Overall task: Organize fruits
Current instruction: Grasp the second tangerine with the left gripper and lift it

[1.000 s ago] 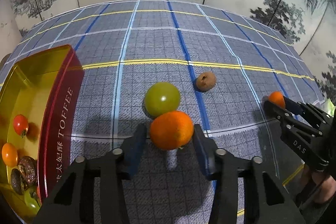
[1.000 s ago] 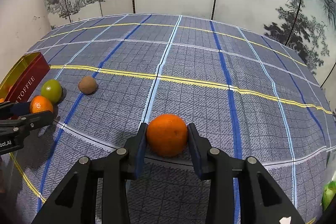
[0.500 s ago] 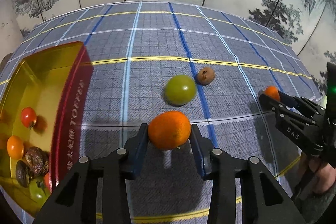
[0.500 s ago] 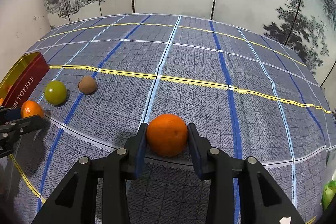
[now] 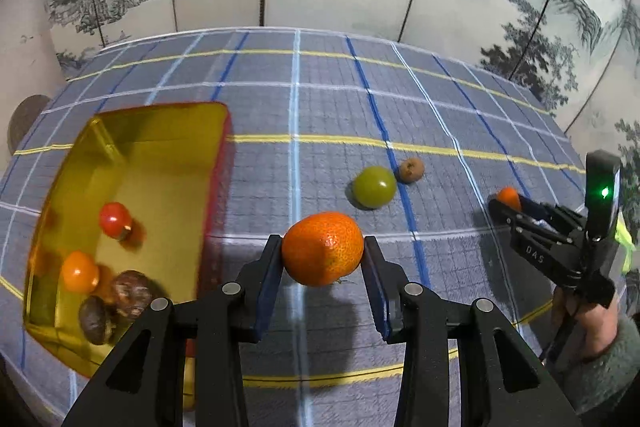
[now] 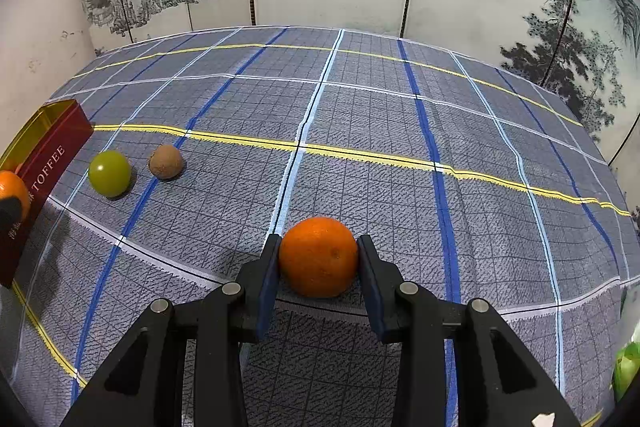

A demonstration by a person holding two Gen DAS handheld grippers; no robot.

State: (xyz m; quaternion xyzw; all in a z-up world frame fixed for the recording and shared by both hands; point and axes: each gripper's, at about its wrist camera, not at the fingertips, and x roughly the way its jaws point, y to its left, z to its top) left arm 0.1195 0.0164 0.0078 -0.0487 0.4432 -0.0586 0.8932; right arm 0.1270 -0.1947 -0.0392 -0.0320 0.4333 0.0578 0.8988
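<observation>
1. The left gripper [image 5: 323, 254] pinches a mandarin [image 5: 323, 254] between its blue pads, one pad on each flank. The fruit looks lifted off the checked tablecloth [image 5: 304, 107], just beside the near corner of the toffee tin [image 5: 120, 155].
2. The right gripper [image 6: 318, 255] is pressed onto an orange [image 6: 318, 255] in the same sideways hold, well apart from the tin, on the far side of the loose fruit. From the picture I cannot say for certain whether that orange sits on the cloth or hangs just above it.
3. The tin lies open and gold inside. At its near end sit a small red tomato-like fruit [image 5: 115, 219], a small orange fruit [image 5: 79, 271] and two dark brown wrinkled ones [image 5: 130, 293].
4. A green round fruit [image 5: 374, 186] and a small brown rough one [image 5: 411, 170], just beside each other, lie on the cloth between the tin and the right gripper.
5. I would judge the mandarin light, with a loose, pebbled peel that gives under pressure: easy to dent, not slippery. Holding it across its widest girth, as now, seems right; a harder squeeze could bruise it.
6. The orange looks firmer and smoother, so it may roll once let go; best released low inside the tin.
7. A sleeved hand [image 5: 592, 327] holds the right gripper's handle.
</observation>
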